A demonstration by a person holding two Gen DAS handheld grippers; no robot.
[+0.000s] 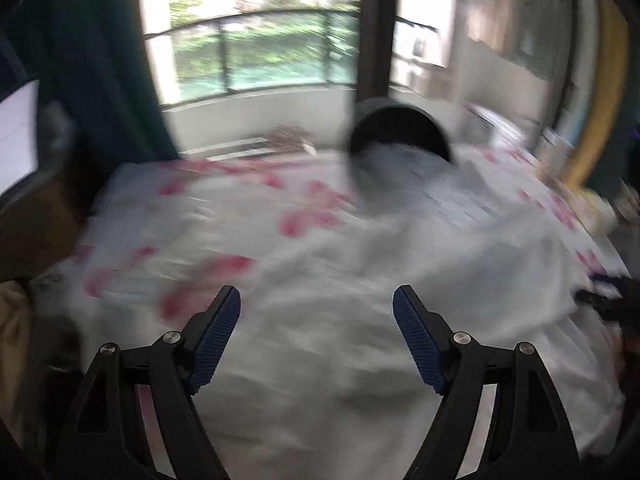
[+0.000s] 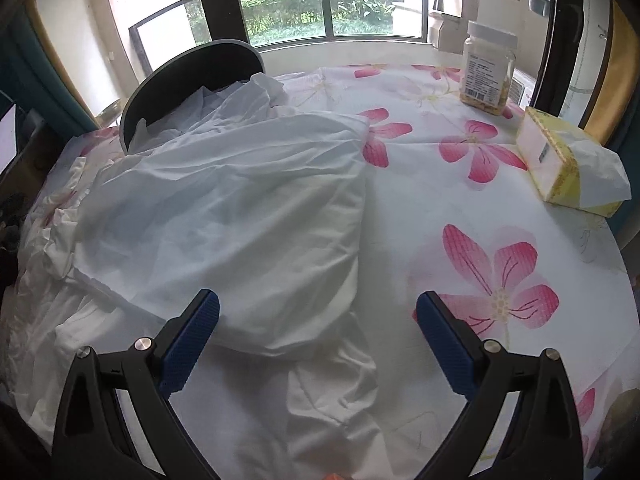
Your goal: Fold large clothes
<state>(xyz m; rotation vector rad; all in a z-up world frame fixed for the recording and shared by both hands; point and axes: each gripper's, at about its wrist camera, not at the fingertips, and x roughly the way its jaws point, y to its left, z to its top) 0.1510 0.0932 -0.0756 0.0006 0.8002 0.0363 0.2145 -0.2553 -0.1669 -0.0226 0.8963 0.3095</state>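
Observation:
A large white garment (image 2: 224, 208) lies crumpled on the flowered tablecloth (image 2: 472, 240), its upper layer folded over and its far end draped against a dark chair back (image 2: 192, 80). My right gripper (image 2: 318, 296) hovers open over the garment's near right edge, with no cloth between its blue pads (image 2: 192, 340). The left wrist view is blurred by motion. There my left gripper (image 1: 317, 292) stands open above the white garment (image 1: 340, 280), and nothing is pinched between its pads (image 1: 218, 336).
A clear jar with a white lid (image 2: 486, 72) and a yellow tissue pack (image 2: 568, 168) stand at the table's far right. The chair back (image 1: 400, 128) rises behind the table. Windows and a balcony rail lie beyond. A dark shape (image 1: 612, 300) shows at the right edge.

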